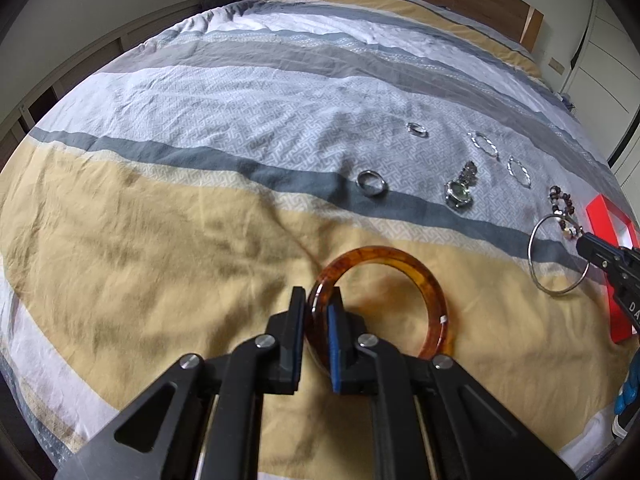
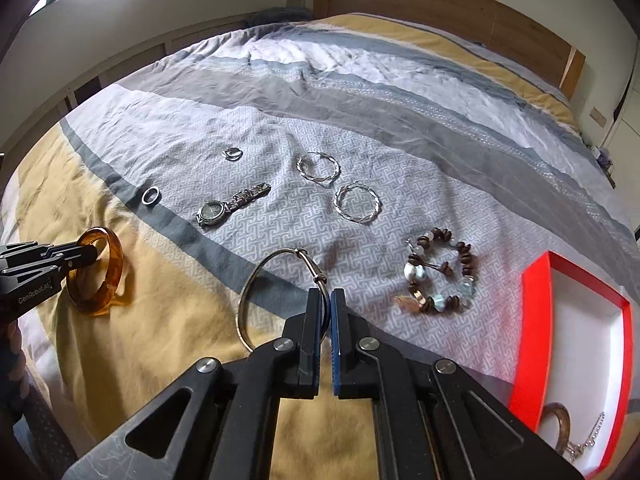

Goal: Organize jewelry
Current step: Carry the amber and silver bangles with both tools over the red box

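Left tool (image 1: 318, 320) clamped on amber bangle (image 1: 404, 264); right tool (image 2: 326, 316) clamped on thin silver bangle (image 2: 250, 300). Beyond: beaded bracelet (image 2: 440, 276), red box (image 2: 536, 332), watch (image 2: 216, 210), two hoop earrings (image 2: 356, 202), rings (image 2: 151, 195), on striped bed (image 2: 160, 340); wooden headboard (image 2: 440, 4) behind

Your left gripper (image 1: 319, 300) and right gripper (image 2: 327, 300) are matte black with blue pads (image 2: 335, 344). Silver screws (image 2: 283, 345) dot the linkages. White "GenRobot.AI" lettering marks the left one's side.
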`<state>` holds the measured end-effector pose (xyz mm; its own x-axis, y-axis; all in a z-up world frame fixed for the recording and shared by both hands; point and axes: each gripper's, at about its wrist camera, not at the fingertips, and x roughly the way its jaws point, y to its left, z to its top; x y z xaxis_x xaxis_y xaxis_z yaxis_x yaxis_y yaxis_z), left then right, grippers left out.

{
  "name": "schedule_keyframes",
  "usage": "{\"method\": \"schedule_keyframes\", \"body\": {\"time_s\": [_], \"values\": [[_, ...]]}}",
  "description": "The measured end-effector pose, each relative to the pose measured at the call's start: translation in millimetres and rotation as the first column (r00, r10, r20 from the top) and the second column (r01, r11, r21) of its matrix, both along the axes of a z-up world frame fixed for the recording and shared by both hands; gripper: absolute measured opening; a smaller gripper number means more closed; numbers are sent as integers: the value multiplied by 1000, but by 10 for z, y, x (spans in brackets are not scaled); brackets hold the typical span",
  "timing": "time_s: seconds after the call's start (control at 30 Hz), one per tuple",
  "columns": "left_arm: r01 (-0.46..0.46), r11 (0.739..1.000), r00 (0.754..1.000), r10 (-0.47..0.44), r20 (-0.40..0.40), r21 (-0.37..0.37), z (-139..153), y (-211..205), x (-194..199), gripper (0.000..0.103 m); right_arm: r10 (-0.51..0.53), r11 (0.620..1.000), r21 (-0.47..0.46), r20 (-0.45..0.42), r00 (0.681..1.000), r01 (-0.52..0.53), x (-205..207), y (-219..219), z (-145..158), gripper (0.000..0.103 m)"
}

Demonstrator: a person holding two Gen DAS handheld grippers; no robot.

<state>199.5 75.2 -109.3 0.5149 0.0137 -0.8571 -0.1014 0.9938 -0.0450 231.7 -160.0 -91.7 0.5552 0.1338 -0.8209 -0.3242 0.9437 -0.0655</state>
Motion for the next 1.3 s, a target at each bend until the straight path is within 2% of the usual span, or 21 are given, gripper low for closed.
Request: {"method": "schedule_keyframes", "body": {"time_s": [0.33, 0.83, 1.1, 1.3], "values": [[28, 999, 998, -30, 47, 32, 326, -182, -482, 9, -12, 999, -34, 64, 998, 15, -689, -200, 440, 3], [101, 994, 984, -107, 143, 48, 872, -546, -1067, 9, -123, 991, -21, 177, 976, 129, -1602, -874, 1069, 3], [195, 978, 964, -205, 168, 71, 1070, -1082, -1027, 9, -226, 973, 3, 213, 951, 231, -1846, -1534, 1274, 3], [309, 947, 934, -320, 161, 90, 1132, -1736, -758, 9, -279, 958, -2, 214, 936, 286, -1748, -2003, 1302, 3]]}}
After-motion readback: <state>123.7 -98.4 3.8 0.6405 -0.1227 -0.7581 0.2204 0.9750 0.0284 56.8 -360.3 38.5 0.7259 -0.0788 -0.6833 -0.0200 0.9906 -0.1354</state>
